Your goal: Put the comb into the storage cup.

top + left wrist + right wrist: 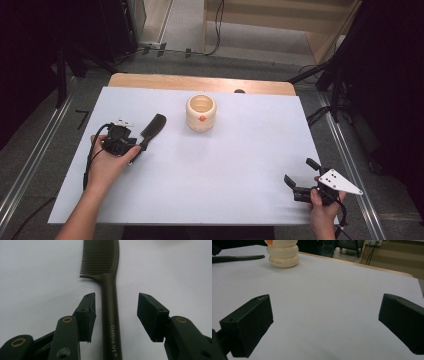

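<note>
Comb (110, 302): dark brown plastic, fine teeth along one edge, long straight handle printed "Creative Art". Lies flat on the white table (225, 165), left of the cream ribbed cup (201, 112). Left gripper (116, 315): jaws apart, straddling the handle, not touching. Right gripper (324, 325): jaws apart, well right of the cup.

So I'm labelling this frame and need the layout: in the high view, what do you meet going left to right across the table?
Left gripper over the comb's handle → comb → cream ribbed cup → right gripper, near the table's right edge.
</note>
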